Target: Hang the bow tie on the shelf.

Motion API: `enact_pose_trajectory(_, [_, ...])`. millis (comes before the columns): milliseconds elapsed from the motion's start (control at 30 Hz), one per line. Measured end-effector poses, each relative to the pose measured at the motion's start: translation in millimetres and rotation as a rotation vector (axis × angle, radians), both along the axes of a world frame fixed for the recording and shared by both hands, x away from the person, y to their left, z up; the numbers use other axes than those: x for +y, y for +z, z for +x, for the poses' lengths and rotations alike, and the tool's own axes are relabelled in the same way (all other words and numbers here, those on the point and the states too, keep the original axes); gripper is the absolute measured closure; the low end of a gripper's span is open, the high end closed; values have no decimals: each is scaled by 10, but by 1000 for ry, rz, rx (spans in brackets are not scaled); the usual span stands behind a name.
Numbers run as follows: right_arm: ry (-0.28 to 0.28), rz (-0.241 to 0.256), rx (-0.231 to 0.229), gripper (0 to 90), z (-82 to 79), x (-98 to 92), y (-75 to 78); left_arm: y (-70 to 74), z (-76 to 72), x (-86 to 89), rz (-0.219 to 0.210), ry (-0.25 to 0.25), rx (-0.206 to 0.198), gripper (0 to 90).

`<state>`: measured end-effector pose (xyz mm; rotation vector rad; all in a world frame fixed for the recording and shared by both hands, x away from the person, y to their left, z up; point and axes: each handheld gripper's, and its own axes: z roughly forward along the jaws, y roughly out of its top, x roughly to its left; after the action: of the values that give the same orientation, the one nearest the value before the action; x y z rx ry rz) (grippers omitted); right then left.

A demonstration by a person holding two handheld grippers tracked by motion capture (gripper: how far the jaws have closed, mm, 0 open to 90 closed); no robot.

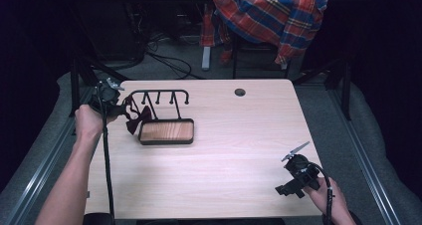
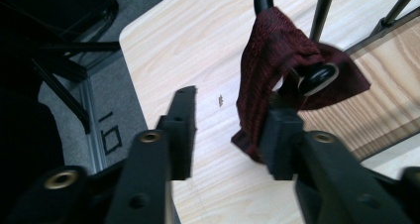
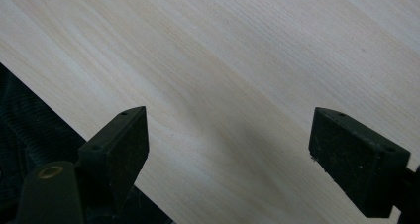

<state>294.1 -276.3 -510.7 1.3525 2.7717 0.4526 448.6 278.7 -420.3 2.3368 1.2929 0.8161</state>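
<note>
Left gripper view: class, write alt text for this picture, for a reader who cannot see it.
A dark red bow tie hangs from a knobbed peg of a black rack, just ahead of the left gripper, whose two black jaws stand open with one jaw close against the cloth. Beneath lie the pale wooden table and the rack's wood-lined tray.

The rack (image 1: pixel 160 96) stands on the table (image 1: pixel 234 150), at its far left, with a tray (image 1: pixel 166 132) at its foot. A bow tie (image 1: pixel 136 118) hangs on the rack's left end. Behind the table, a shirt (image 1: pixel 271 13) lies over a chair.
</note>
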Motion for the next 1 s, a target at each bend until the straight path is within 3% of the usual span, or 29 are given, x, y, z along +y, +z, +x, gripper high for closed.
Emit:
enact_pose_trajectory(67, [-6,10,2,155,-2,6,-3,-1,3,3,7,12,1,500])
enact_pose_trajectory(200, [-6,10,4,155,-2,6,-2,-5,5,12,9,25,4,409])
enact_pose_trajectory(500, [-2,10,4,155,-2,7,-3,2,-9,32,-42,28,3,241])
enact_pose_trajectory(667, [-2,10,3,155,-2,7,-3,13,-27,28,-67,23,4,191])
enact_pose_trajectory(1000, [3,6,2,154,-3,5,-2,22,-174,59,-158,34,3,150])
